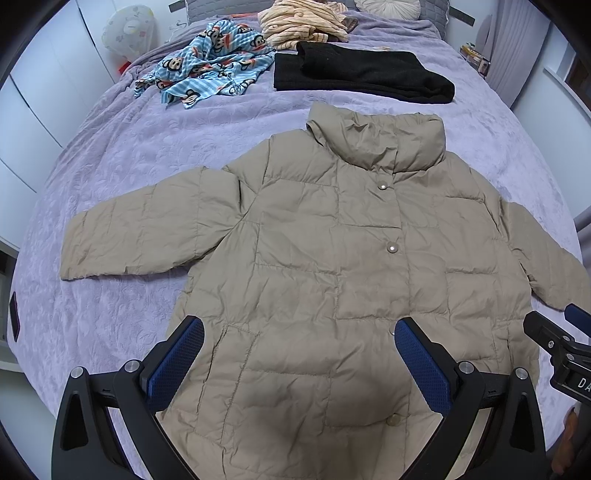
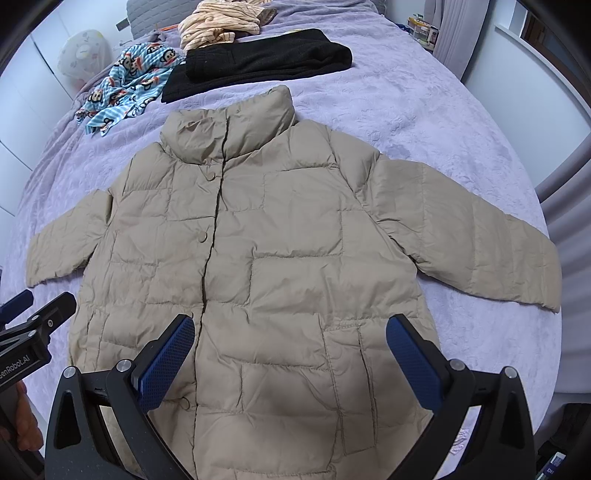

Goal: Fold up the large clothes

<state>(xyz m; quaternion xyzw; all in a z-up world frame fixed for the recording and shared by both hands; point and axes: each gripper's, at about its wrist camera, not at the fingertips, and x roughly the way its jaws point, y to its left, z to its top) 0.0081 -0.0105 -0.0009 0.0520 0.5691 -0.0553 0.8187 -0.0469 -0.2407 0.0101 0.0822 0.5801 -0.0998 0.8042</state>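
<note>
A beige quilted puffer jacket [image 1: 332,251] [image 2: 280,251] lies flat and buttoned on the lilac bedspread, collar away from me, both sleeves spread out sideways. My left gripper [image 1: 299,332] hovers open above the jacket's lower left front, nothing between its blue pads. Above the lower right front, near the pocket, my right gripper [image 2: 290,328] is also open and empty. In the left wrist view the right gripper's tip [image 1: 554,328] shows at the right edge. The left gripper [image 2: 33,314] appears at the left edge of the right wrist view.
Behind the jacket lie a folded black garment [image 1: 362,70] [image 2: 258,59], a crumpled blue monkey-print garment [image 1: 207,62] [image 2: 125,81] and a striped peach garment [image 1: 303,22] [image 2: 221,18]. The lilac bedspread [image 1: 147,155] is bare left of the jacket. White cupboards stand at the left.
</note>
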